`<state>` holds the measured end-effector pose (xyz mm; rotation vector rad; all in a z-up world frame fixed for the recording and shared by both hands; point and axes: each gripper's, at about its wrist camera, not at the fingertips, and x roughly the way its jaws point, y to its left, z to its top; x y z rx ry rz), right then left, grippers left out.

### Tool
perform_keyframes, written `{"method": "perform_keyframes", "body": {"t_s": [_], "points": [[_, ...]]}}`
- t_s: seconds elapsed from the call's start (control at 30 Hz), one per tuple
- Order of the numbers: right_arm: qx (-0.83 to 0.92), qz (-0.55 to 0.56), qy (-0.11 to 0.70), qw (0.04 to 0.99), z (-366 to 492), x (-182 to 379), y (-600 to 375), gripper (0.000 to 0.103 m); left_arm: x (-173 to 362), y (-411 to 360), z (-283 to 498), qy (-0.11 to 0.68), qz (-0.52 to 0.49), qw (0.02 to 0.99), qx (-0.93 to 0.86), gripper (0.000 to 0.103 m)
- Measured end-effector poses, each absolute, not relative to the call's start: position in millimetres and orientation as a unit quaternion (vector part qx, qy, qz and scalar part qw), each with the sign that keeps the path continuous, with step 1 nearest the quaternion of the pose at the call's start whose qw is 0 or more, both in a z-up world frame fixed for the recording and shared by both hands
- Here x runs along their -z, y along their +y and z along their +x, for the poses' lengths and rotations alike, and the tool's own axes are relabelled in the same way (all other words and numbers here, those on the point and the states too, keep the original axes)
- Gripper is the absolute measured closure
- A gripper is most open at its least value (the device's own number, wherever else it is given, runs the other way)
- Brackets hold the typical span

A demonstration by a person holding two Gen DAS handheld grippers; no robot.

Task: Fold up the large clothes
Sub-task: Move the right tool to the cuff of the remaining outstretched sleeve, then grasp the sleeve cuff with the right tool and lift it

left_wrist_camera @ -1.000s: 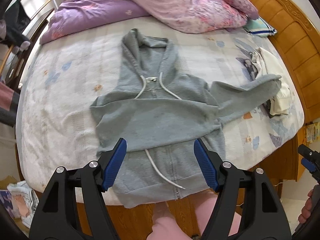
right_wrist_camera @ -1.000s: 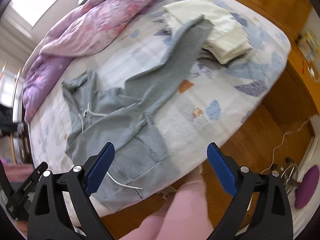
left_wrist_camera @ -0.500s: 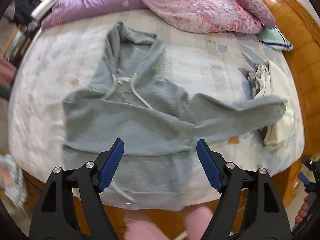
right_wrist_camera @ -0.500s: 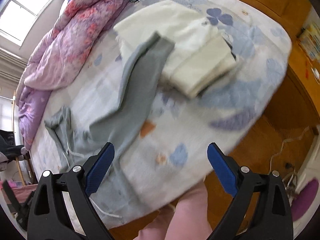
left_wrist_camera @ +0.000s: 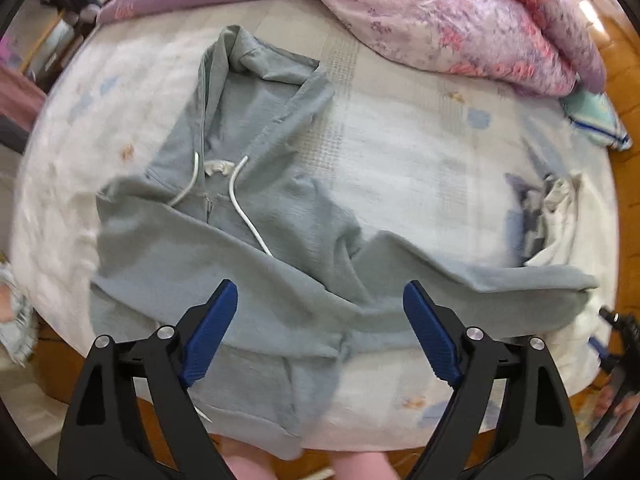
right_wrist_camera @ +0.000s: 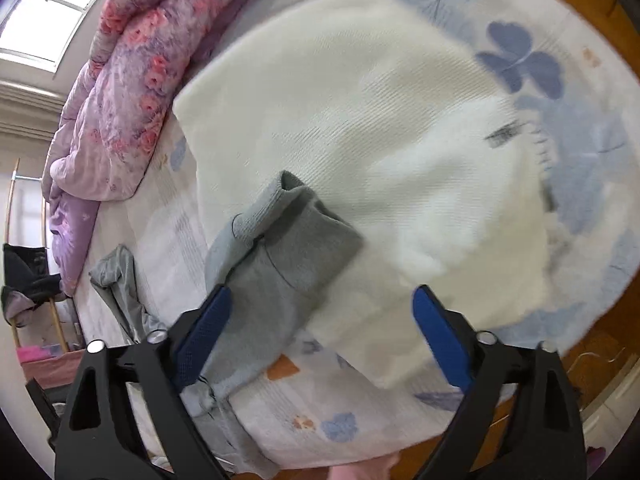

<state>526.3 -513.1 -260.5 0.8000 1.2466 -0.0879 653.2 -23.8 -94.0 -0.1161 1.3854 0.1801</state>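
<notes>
A grey zip hoodie (left_wrist_camera: 248,216) lies front up on the bed, hood toward the far side, one sleeve folded across its chest. Its other sleeve (left_wrist_camera: 500,292) stretches right to a cuff (right_wrist_camera: 296,240) that rests on folded white clothes (right_wrist_camera: 360,120). My left gripper (left_wrist_camera: 320,332) is open and empty, above the hoodie's lower part. My right gripper (right_wrist_camera: 320,328) is open and empty, close above the sleeve cuff, which lies just ahead of its left finger. The right gripper also shows at the right edge of the left wrist view (left_wrist_camera: 616,344).
A pink and purple floral quilt (left_wrist_camera: 440,12) is bunched along the far side of the bed. The bedsheet (left_wrist_camera: 420,152) is pale with blue prints. A wooden bed frame (right_wrist_camera: 608,8) borders the right. A teal pillow (left_wrist_camera: 596,120) lies by the quilt.
Both grippers have moved forward over the bed. The right gripper has come down close to the sleeve cuff on the white clothes. Both jaws stay open.
</notes>
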Motion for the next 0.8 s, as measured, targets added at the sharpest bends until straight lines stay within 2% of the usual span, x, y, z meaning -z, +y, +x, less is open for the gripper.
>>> {"method": "perform_keyframes", "body": {"t_s": [0.03,0.1,0.23,0.27,0.3,0.33,0.37,0.5,0.53,0.57,0.6,0.67,0.73,0.8], "points": [[0.031,0.370,0.571,0.732,532.1,267.2,-510.3,0.026,98.3,-25.9,655.7,0.640,-0.044,0.763,-0.081,0.018],[0.019,0.386,0.585,0.713,544.8,287.6,-501.8,0.045,107.0,-32.2,660.7,0.651,-0.014,0.754,-0.086,0.018],[0.053,0.425,0.583,0.691,555.1,318.7,-500.1,0.049,120.9,-38.6,662.2,0.665,-0.010,0.743,-0.079,0.018],[0.061,0.437,0.576,0.687,555.6,321.9,-502.2,0.053,124.7,-40.0,661.8,0.668,-0.011,0.740,-0.079,0.018],[0.069,0.447,0.568,0.687,554.8,323.2,-502.6,0.068,127.6,-41.1,661.0,0.669,-0.013,0.739,-0.078,0.018],[0.061,0.452,0.560,0.691,555.1,319.9,-500.6,0.074,129.4,-41.5,659.9,0.670,-0.015,0.739,-0.075,0.018],[0.061,0.446,0.554,0.700,554.4,313.2,-498.6,0.088,132.2,-42.3,658.8,0.670,-0.017,0.739,-0.071,0.018],[0.052,0.428,0.528,0.732,542.9,279.7,-492.4,0.091,156.2,-43.9,659.9,0.680,-0.029,0.731,-0.047,0.018],[0.049,0.431,0.523,0.734,540.4,275.2,-493.5,0.091,163.5,-44.4,661.1,0.684,-0.033,0.728,-0.039,0.024],[0.044,0.436,0.514,0.738,534.9,266.2,-496.5,0.092,174.5,-45.7,662.7,0.690,-0.035,0.723,-0.030,0.040],[0.042,0.439,0.507,0.740,531.5,260.5,-500.1,0.092,187.7,-47.2,664.9,0.699,-0.032,0.714,-0.025,0.046],[0.039,0.454,0.491,0.742,522.0,248.7,-510.1,0.092,212.3,-50.2,668.5,0.713,-0.025,0.700,-0.020,0.067],[0.018,0.473,0.462,0.750,514.2,231.3,-516.4,0.093,237.9,-53.5,671.2,0.722,-0.020,0.691,-0.013,0.073],[0.004,0.463,0.445,0.767,511.2,209.9,-515.3,0.093,264.4,-57.5,674.6,0.732,-0.006,0.681,-0.009,0.075]]}}
